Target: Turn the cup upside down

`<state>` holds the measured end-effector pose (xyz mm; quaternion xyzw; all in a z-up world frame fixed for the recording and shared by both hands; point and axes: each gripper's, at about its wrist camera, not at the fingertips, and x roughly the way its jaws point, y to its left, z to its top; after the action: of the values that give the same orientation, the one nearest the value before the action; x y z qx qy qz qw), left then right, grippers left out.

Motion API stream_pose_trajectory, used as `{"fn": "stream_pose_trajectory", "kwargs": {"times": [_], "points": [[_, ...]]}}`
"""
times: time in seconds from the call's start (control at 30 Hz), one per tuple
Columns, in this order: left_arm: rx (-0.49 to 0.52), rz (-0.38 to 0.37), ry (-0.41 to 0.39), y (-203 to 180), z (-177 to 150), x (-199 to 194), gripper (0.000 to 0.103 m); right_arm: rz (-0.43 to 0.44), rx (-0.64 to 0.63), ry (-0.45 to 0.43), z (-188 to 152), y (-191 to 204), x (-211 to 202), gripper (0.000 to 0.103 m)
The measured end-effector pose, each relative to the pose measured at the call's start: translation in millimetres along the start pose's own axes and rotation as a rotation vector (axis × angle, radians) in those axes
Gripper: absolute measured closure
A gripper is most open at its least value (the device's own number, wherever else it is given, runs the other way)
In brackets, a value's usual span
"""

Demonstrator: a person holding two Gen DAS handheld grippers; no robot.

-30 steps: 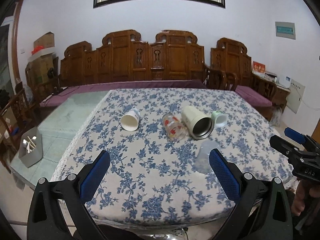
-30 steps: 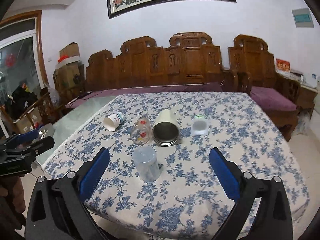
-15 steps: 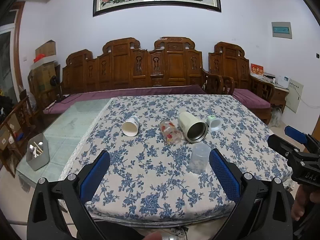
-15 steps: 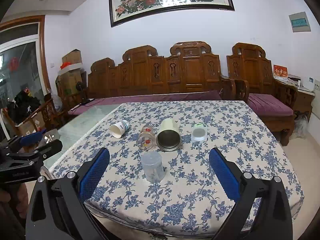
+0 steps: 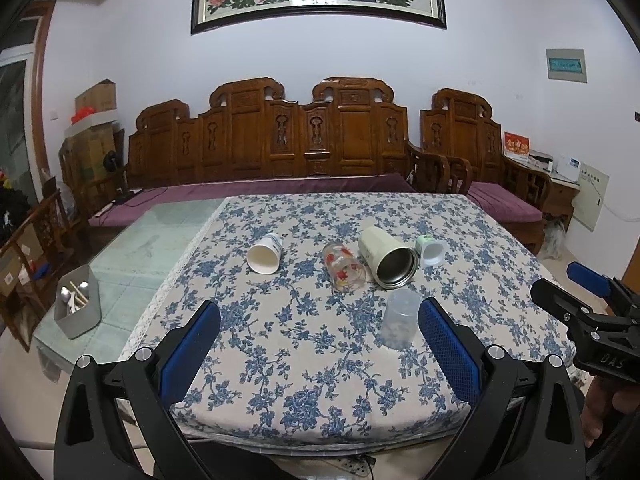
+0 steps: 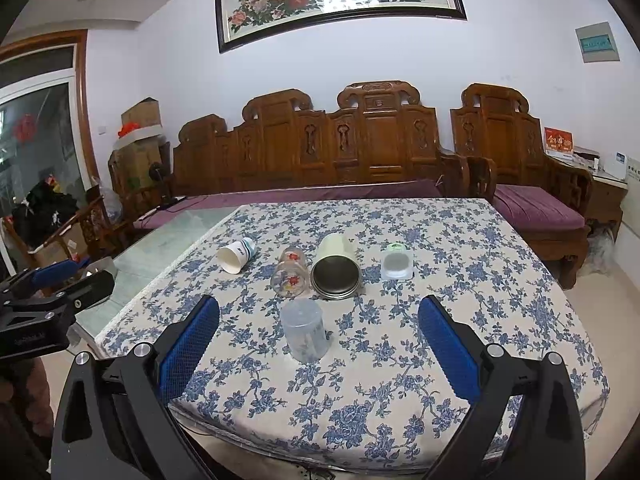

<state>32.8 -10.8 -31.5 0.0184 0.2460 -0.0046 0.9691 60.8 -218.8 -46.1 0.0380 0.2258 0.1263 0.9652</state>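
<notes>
Nearest the cameras, both tools hang back off the near table (image 6: 520,420) edge with nothing in them: the left gripper (image 5: 319,342) and the right gripper (image 6: 319,338) each stand spread wide, blue pads well apart.

Just beyond, near the front of the floral cloth, a clear plastic cup (image 6: 304,334) stands alone, seemingly mouth down already, though its clear wall makes that hard to be sure of. Behind it lie four more on their sides in a loose row: a paper cup (image 6: 236,254) at the left, a printed glass (image 6: 291,274), a steel tumbler (image 6: 335,268) just beside the glass, perhaps touching it, and a small white pot (image 6: 396,265) at the right. Which of them the task means I cannot tell.

The lying ones can roll. A pad nudging the glass or tumbler would likely send one into the other or off line, and the thin clear cup could buckle or skid if pinched hard or off-centre. Reaching past it to the row risks knocking it over.

Room is good: bare cloth lies to the right and at the back, and the right-hand edge is well off. Left of the cloth is bare tabletop, with a cutlery tub (image 5: 77,312) near its corner. A carved bench (image 6: 360,148) backs the far wall.
</notes>
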Motion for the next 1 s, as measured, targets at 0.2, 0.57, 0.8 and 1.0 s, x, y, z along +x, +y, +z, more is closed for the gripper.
{"fn": "stream_pose_trajectory", "kwargs": {"times": [0.2, 0.57, 0.8, 1.0], "points": [[0.005, -0.002, -0.006, -1.5, 0.3, -0.4, 0.007, -0.008, 0.0, 0.001, -1.4, -0.9, 0.4, 0.003], [0.015, -0.004, -0.018, -3.5, 2.4, -3.4, 0.007, -0.01, 0.002, 0.0, -2.2, -2.0, 1.4, 0.003], [0.022, -0.005, -0.021, -4.8, 3.0, -5.6, 0.007, -0.009, 0.001, -0.001, -2.4, -2.7, 1.6, 0.003], [0.023, -0.006, -0.025, -5.7, 3.3, -7.0, 0.007, -0.008, 0.002, -0.002, -1.6, -1.4, 1.2, 0.003]]}}
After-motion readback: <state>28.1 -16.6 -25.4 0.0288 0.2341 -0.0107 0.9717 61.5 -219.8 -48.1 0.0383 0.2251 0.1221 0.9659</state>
